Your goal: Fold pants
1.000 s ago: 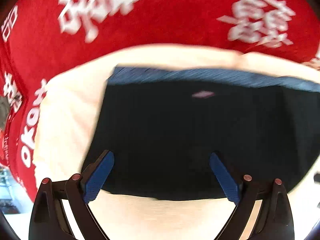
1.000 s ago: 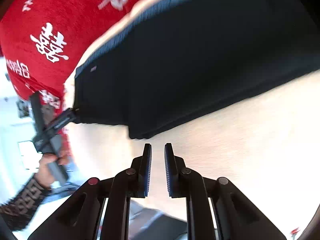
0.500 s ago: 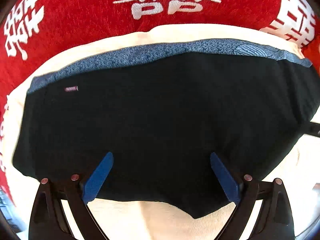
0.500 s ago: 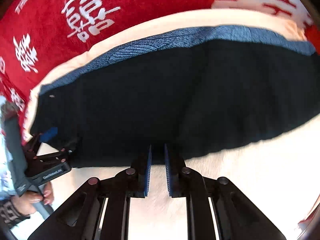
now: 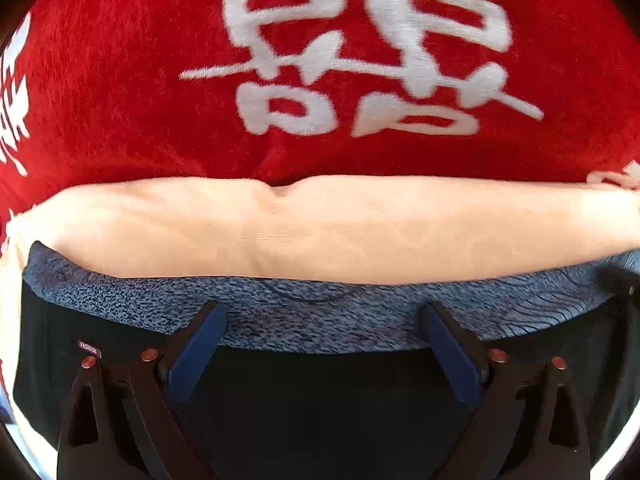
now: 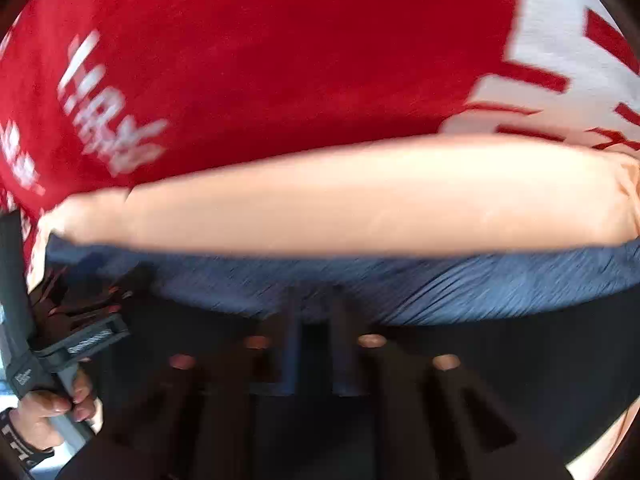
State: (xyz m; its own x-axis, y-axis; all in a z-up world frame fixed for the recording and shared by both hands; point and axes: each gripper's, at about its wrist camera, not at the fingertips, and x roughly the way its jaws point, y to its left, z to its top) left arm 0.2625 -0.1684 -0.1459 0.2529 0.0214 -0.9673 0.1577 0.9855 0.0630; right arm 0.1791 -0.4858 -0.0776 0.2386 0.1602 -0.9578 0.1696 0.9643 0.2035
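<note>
Black knit with a mottled blue waistband: the pants (image 5: 320, 400) lie flat on a cream blanket (image 5: 320, 232), which sits on a red plush cover (image 5: 320, 152) printed with white characters. Your left claw (image 5: 320, 344) is spread wide, released, its blue pads hanging over the waistband (image 5: 320, 320) and gripping nothing. Your right claw (image 6: 312, 344) shows its pads nearly together, a narrow gap between them and no cloth visibly pinched; the right view is blurred, so treat that as likely rather than sure.

The step in hand looks like reaching for the waistband edge. Bring each claw down onto the band itself, take all the layers at once, and keep the two grips level so the fold line stays straight. The knit will likely sag and slide, so lift low.

A small tag (image 5: 89, 348) near the left corner reads "FASHION". The large white character resembles the double-happiness sign; the other white lettering is too blurred to read.
</note>
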